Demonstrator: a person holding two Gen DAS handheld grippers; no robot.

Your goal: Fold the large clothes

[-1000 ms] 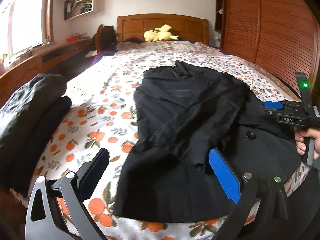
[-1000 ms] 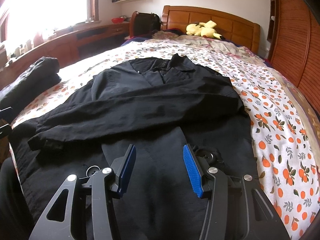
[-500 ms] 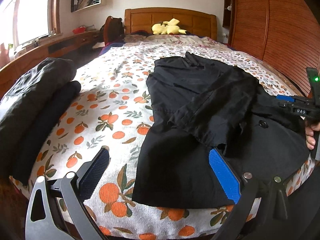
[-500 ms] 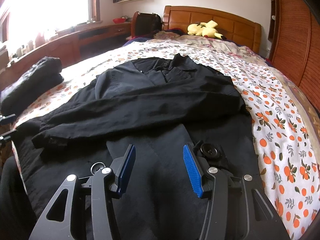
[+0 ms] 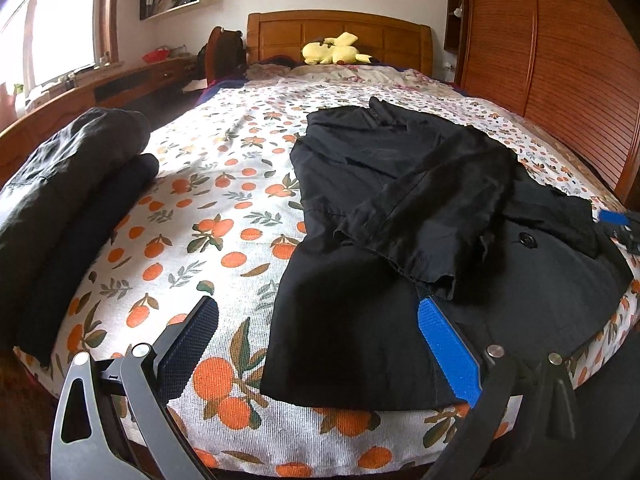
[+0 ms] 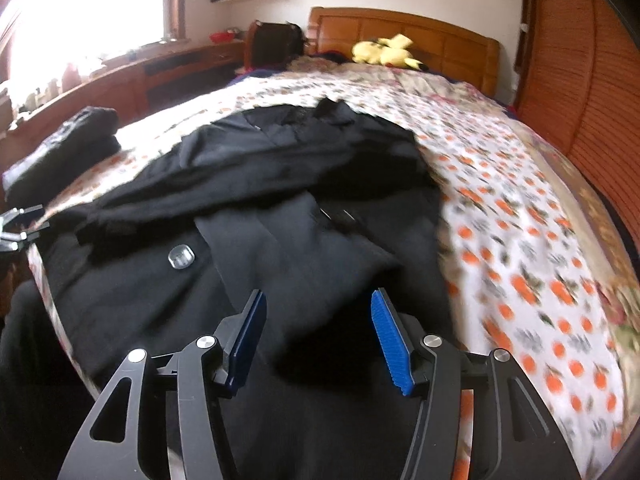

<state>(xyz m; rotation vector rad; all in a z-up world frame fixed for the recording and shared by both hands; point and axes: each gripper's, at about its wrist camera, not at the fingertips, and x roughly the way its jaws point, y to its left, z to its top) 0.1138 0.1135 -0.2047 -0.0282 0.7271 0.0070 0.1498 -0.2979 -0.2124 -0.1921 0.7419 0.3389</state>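
A large black coat [image 5: 400, 168] lies face up on the bed, collar toward the headboard, with one sleeve [image 5: 420, 220] folded across its front. My left gripper [image 5: 316, 308] is open, hovering over the coat's near left hem corner with nothing between its pads. My right gripper [image 6: 317, 296] hangs over the coat [image 6: 280, 168] near its lower right side; its jaws are opening and hold nothing. A shiny button [image 6: 181, 256] sits left of it. The right view is motion-blurred. The right gripper's blue tip [image 5: 620, 224] shows at the left view's right edge.
The bed's orange-print sheet [image 5: 224, 208] runs to a wooden headboard [image 5: 340, 28] with a yellow plush toy [image 5: 334, 53]. A stack of folded dark clothes [image 5: 72, 184] lies at the bed's left edge. A slatted wooden wall [image 5: 560, 60] flanks the right, a wooden ledge [image 6: 120, 76] the left.
The right gripper has swept to the right along the coat's lower part and its jaws stand slightly wider. The left gripper has barely shifted and stays open.
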